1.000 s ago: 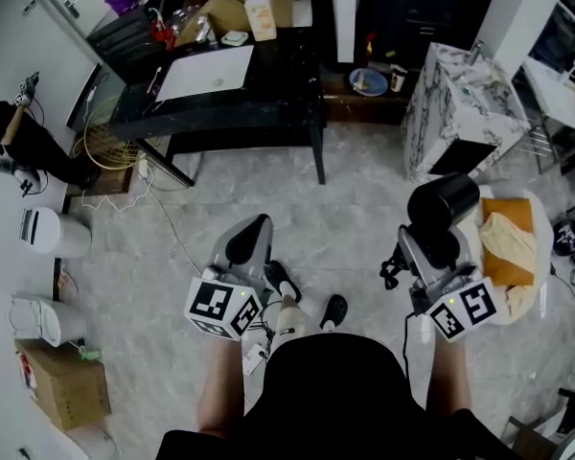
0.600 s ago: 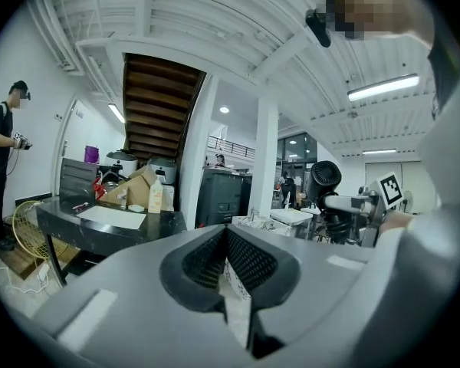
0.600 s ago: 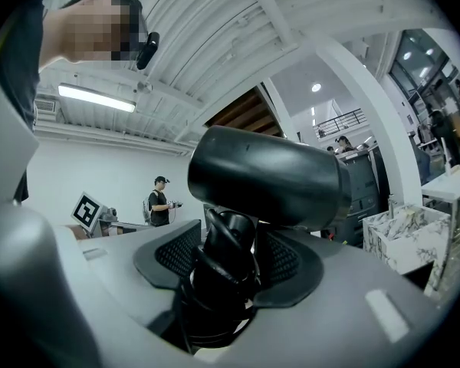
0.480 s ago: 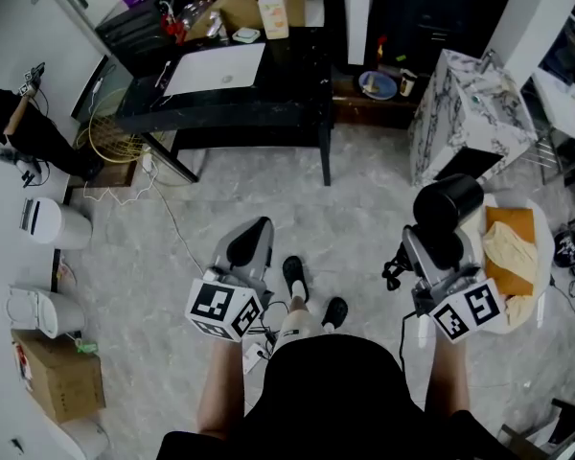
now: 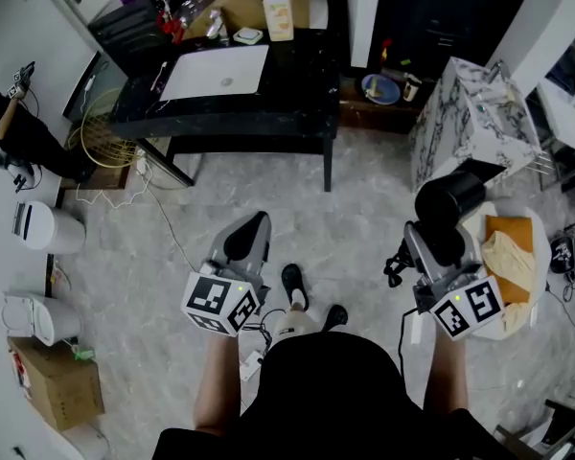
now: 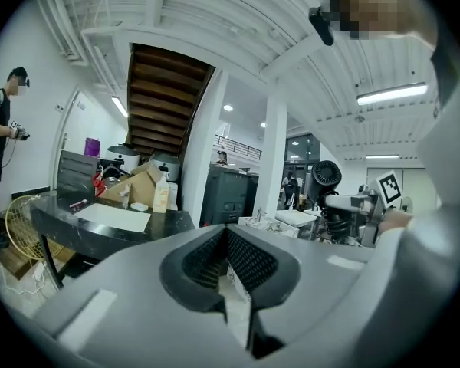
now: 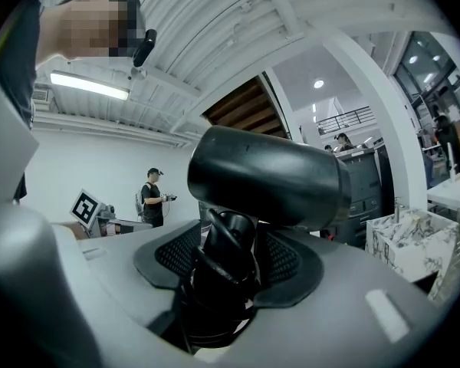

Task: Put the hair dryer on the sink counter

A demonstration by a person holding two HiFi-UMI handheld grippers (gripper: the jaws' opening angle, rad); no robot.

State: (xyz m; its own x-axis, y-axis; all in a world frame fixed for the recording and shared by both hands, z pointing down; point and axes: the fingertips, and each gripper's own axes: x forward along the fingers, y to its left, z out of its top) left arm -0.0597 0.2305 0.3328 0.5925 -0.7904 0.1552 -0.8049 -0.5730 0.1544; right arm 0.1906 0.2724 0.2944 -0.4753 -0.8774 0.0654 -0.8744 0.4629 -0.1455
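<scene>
Black hair dryer (image 5: 448,199) gripped, desk (image 5: 287,89) not yet reached.
The right gripper (image 5: 439,242) has its fingers closed on the dryer's handle, holding it in the air at 3 o'clock. The left gripper (image 5: 249,233), at 7 o'clock, has its fingers pressed together on nothing. The pickup looks done; the carry and set-down remain, since the desk with its white sink (image 5: 216,72) lies well apart at 11 o'clock. Bare marble floor (image 5: 355,218) gives open room, bounded by the desk's near edge and the marble cabinet (image 5: 470,103) at 2 o'clock.

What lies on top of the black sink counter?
On the black sink counter: a white rectangular basin, a cream pump bottle and a brown cardboard box; whatever is behind the box is covered.
</scene>
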